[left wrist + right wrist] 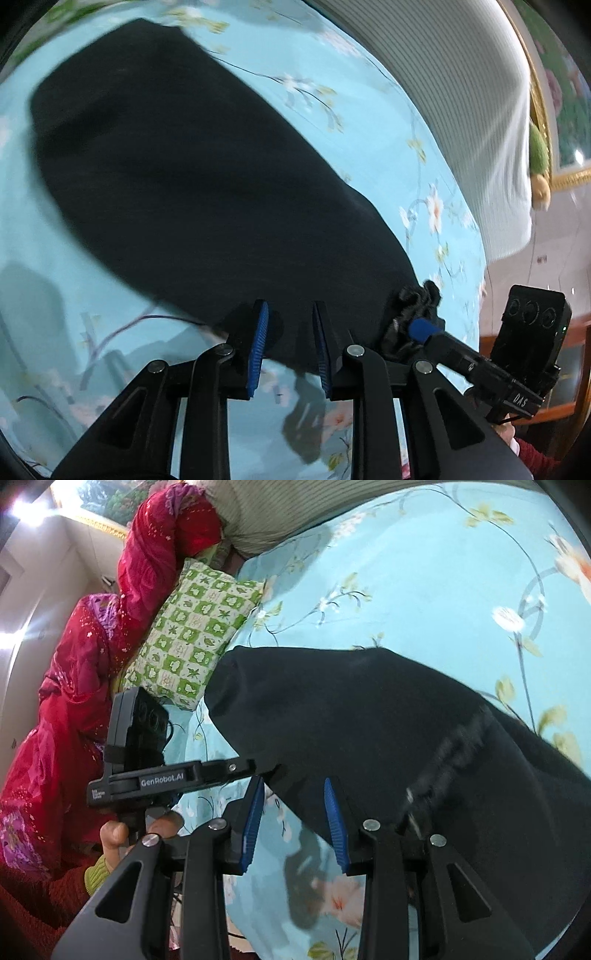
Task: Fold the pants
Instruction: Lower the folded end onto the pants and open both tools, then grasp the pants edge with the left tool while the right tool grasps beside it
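pants [192, 177]: black, flat on the floral bed sheet [369, 110], dead ahead of both jaws
long axis: runs from my left jaws away up-left; near edge lies at both tips
left gripper [288, 345]: jaws open, empty, near hem between the pads
right gripper [295, 825]: jaws open, empty, edge just inside
nearer: about even
writing: "GenRobot.AI", "DAS" on mounts

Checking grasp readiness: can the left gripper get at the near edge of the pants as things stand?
Probably yes. The left gripper is open, the pants edge lies right at its fingers, and nothing blocks it.
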A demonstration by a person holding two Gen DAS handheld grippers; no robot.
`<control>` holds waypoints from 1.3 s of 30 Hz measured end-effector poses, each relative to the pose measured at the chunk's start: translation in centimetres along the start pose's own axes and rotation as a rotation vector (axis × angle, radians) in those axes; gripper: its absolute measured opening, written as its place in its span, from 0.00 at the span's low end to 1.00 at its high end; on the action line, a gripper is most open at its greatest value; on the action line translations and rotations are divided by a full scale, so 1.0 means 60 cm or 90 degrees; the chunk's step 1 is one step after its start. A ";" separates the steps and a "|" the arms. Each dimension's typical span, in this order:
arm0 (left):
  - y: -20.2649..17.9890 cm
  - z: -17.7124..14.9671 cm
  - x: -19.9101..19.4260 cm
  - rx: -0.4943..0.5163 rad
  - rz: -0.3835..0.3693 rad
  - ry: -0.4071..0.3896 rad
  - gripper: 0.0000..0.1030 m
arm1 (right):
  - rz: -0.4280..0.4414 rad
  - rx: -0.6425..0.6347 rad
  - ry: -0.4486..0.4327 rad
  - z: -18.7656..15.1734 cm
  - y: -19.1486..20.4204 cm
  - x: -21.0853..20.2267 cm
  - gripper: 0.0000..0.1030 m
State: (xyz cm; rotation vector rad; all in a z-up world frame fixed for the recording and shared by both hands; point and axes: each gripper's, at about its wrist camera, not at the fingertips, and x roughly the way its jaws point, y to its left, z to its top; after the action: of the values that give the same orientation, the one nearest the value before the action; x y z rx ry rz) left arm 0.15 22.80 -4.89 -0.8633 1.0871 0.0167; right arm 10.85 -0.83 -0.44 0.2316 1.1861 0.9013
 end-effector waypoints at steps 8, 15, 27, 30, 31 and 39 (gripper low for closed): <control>0.067 0.009 -0.040 -0.068 0.026 -0.044 0.23 | -0.006 -0.034 0.018 0.039 0.024 0.038 0.41; 0.121 0.033 -0.066 -0.139 0.041 -0.085 0.29 | -0.009 -0.069 0.032 0.078 0.043 0.077 0.41; 0.182 0.071 -0.073 -0.206 0.038 -0.102 0.29 | -0.012 -0.158 0.082 0.171 0.086 0.174 0.45; 0.174 0.077 -0.062 -0.208 0.042 -0.103 0.31 | -0.011 -0.178 0.098 0.195 0.093 0.206 0.46; 0.177 0.078 -0.062 -0.212 0.039 -0.104 0.32 | -0.012 -0.184 0.104 0.202 0.096 0.216 0.46; 0.197 0.094 -0.061 -0.246 0.019 -0.125 0.31 | -0.022 -0.245 0.149 0.240 0.119 0.297 0.51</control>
State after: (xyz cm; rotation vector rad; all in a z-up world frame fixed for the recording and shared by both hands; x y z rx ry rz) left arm -2.21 35.80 -8.19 -1.1649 0.9237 0.3387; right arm 21.48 20.54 -2.95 -0.2098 1.1993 1.1273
